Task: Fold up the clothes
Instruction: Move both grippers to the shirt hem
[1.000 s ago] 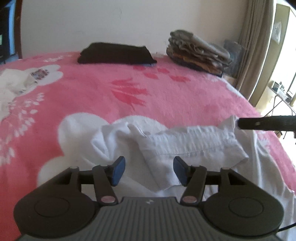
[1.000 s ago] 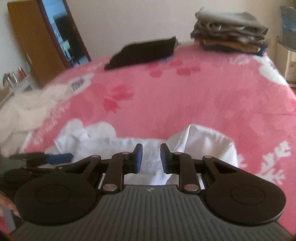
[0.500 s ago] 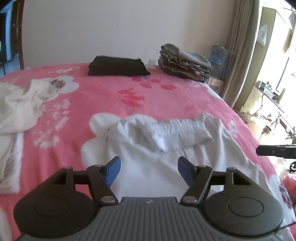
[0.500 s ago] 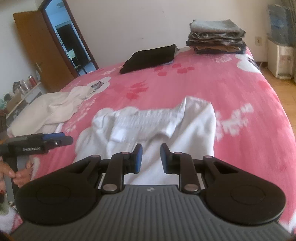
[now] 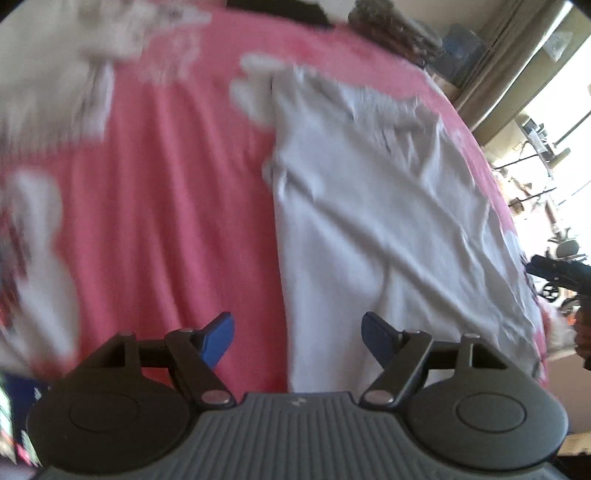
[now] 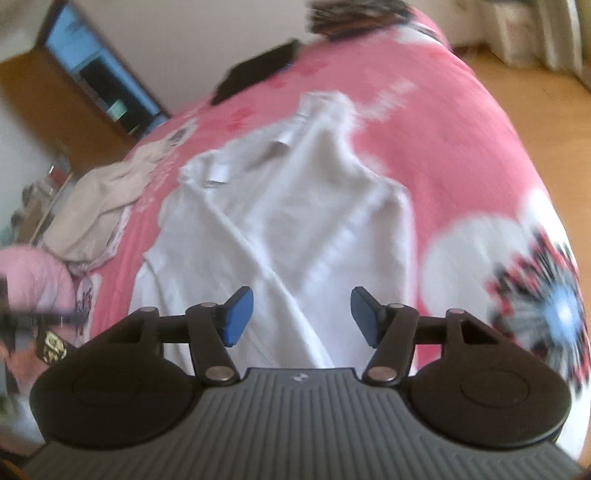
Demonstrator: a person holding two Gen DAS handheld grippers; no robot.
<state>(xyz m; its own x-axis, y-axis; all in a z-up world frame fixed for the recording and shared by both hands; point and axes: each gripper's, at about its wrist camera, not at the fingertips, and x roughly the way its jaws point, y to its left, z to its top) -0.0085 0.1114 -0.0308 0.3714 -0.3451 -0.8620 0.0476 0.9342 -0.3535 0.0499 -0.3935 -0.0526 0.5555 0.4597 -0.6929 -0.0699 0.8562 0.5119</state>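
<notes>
A white shirt (image 5: 388, 221) lies flat on the pink flowered bedspread (image 5: 166, 184), its collar end far from me and one part folded across near the top. My left gripper (image 5: 299, 339) hovers over the shirt's near left edge. Its jaws are opening, with nothing between them. In the right wrist view the same shirt (image 6: 295, 221) runs away from my right gripper (image 6: 301, 317), which hangs above its near end. Those jaws are also opening and hold nothing. The right gripper's tip (image 5: 554, 269) shows at the left wrist view's right edge.
A rumpled cream garment (image 6: 99, 199) lies left of the shirt. A folded black garment (image 6: 258, 74) and a stack of folded clothes (image 6: 354, 14) sit at the bed's far end. Wooden floor (image 6: 535, 92) lies past the bed's right edge (image 6: 517, 155).
Both grippers have drawn back from the collar end to the shirt's near end and tilted down. The right jaws went from nearly shut to wide open, and the left jaws spread wider.
</notes>
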